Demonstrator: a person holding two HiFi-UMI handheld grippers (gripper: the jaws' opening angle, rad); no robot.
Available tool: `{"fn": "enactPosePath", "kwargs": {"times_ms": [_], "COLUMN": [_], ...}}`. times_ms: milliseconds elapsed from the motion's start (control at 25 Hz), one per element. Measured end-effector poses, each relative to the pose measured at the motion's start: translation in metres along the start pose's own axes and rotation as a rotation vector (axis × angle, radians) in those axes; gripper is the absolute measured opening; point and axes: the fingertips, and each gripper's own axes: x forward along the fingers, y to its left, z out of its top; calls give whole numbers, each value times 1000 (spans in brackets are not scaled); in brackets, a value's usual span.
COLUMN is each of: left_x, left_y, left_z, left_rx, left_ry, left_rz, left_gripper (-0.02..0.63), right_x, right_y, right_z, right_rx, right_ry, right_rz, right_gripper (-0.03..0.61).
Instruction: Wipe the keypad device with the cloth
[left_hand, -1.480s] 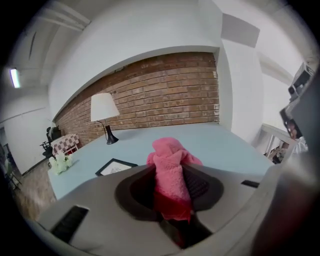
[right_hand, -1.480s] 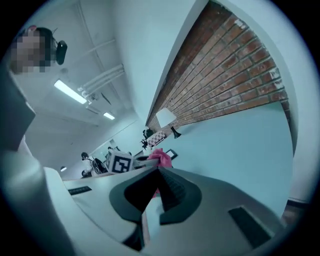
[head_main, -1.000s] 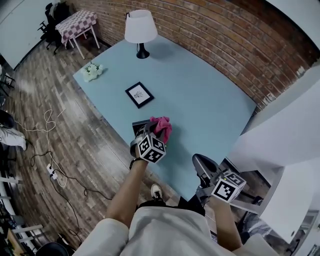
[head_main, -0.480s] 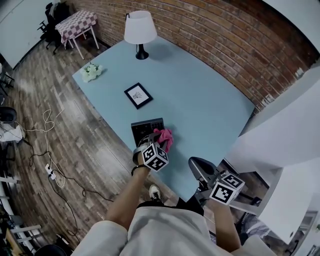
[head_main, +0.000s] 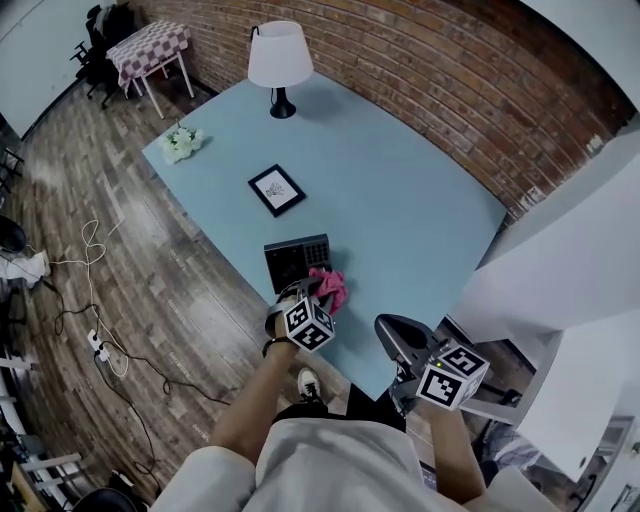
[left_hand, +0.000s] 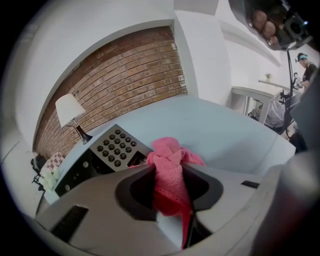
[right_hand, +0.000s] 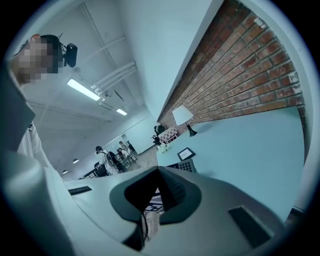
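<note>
The dark keypad device (head_main: 296, 258) lies near the front edge of the light blue table (head_main: 400, 190), its round buttons facing up (left_hand: 116, 148). My left gripper (head_main: 322, 292) is shut on the pink cloth (head_main: 331, 286), which bunches out between the jaws (left_hand: 171, 170) just in front of the keypad device's near right corner. My right gripper (head_main: 398, 338) hangs off the table's front edge, below and right of the cloth, jaws closed with nothing between them (right_hand: 158, 196). The keypad device (right_hand: 184, 166) shows small beyond those jaws.
A framed picture (head_main: 277, 189) lies flat behind the keypad device. A white lamp (head_main: 279, 62) stands at the table's far end, white flowers (head_main: 181, 142) at its left corner. A brick wall (head_main: 430, 70) runs behind; cables (head_main: 95, 300) trail on the wooden floor at left.
My left gripper has drawn back toward me with the pink cloth, uncovering the keypad device. The right gripper has barely shifted.
</note>
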Motion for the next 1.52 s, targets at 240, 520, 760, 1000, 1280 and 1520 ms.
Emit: {"fn": "enactPosePath", "kwargs": {"times_ms": [240,520,760,1000,1280,1520], "left_x": [-42,-97,-160,-220,-290,-344], "left_y": [3,32,37,2,-66,-123], "left_z": [-6,-13,16,54,76,101], "left_rx": [-134,-293,-413,-420,-441,-439], "left_ry": [-112,-173,-301,-395,-456,-476], "left_rz": [-15,99,202,276,358,396], "left_gripper": [160,158,159,158,159,158], "right_x": [-2,-1,-28,-85,-158,-210], "right_y": [-14,-7,15,40,75,102], "right_z": [-5,18,42,35,20,21], "right_rx": [34,-164,-368,-431,-481,-515], "right_ry": [18,-6,-43,-71,-130,-178], "right_rz": [-121,-138,-150,-146,-115,-84], "right_gripper": [21,21,21,21,21,21]}}
